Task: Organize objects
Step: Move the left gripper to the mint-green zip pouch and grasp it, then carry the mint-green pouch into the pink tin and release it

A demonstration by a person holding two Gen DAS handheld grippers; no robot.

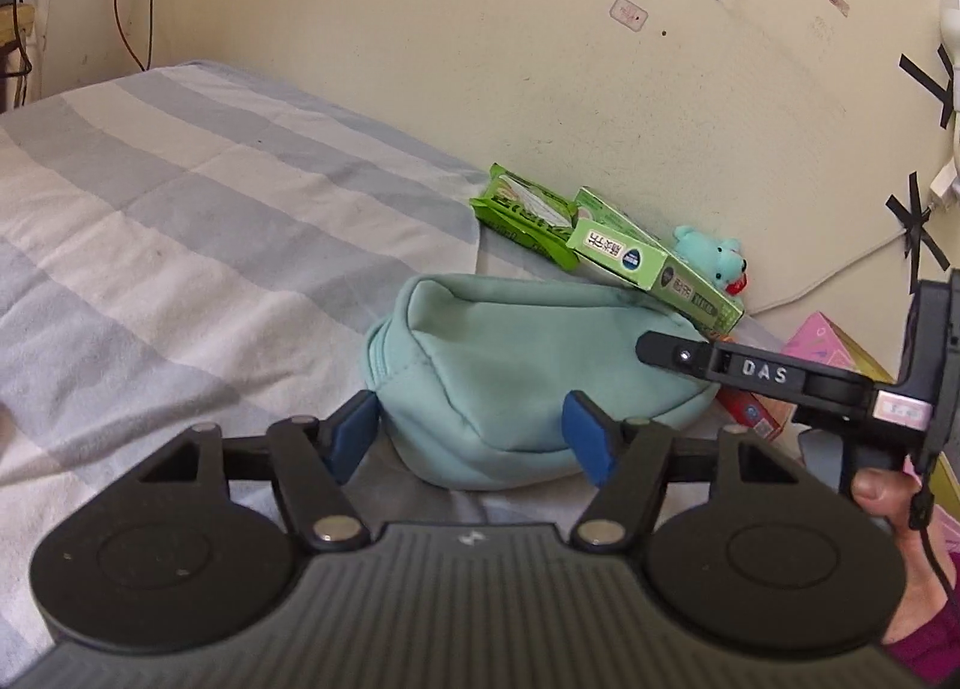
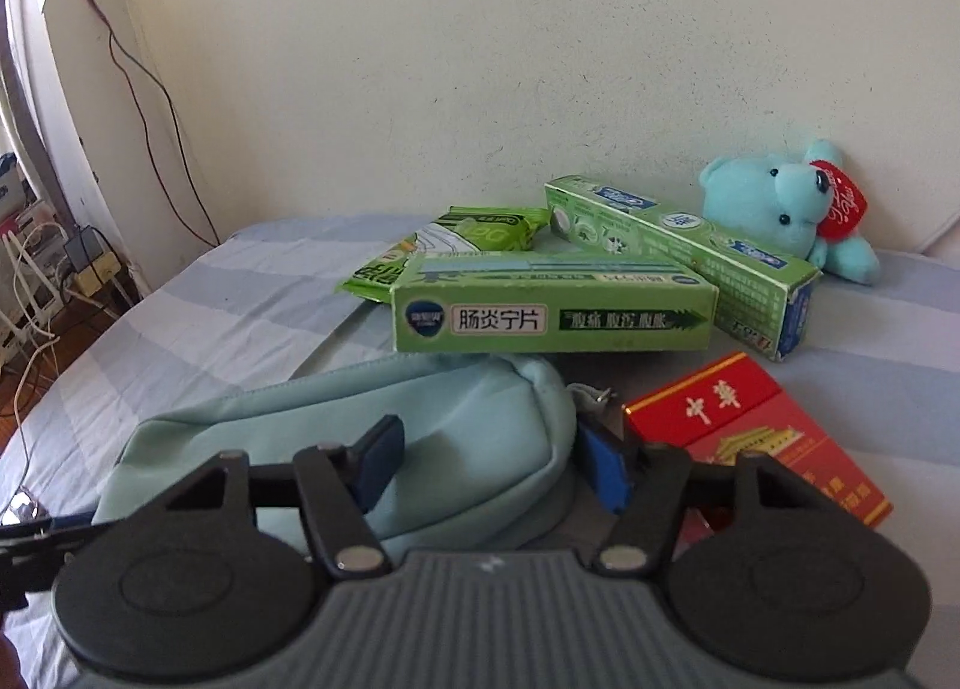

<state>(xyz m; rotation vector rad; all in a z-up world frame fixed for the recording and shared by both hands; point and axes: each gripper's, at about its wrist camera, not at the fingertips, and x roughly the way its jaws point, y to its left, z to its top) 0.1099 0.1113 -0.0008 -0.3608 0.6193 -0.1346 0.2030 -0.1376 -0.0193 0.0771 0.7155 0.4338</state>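
Both grippers framed the teal pouch [image 1: 510,377] on the striped bed [image 1: 180,221]: the left gripper [image 1: 474,437] stood wide with its pads flanking the near end, apparently not yet pressing, and the right gripper [image 2: 498,464] likewise stood wide over the other end. A green medicine box [image 2: 552,308] rested on the pouch's far edge, with a toothpaste box [image 2: 690,251], wipes pack [image 2: 444,251] and teal bear [image 2: 786,203] behind, and a red cigarette pack [image 2: 756,437] beside. Lifting the soft pouch would likely tip that box off, or the fabric could slip and sag.
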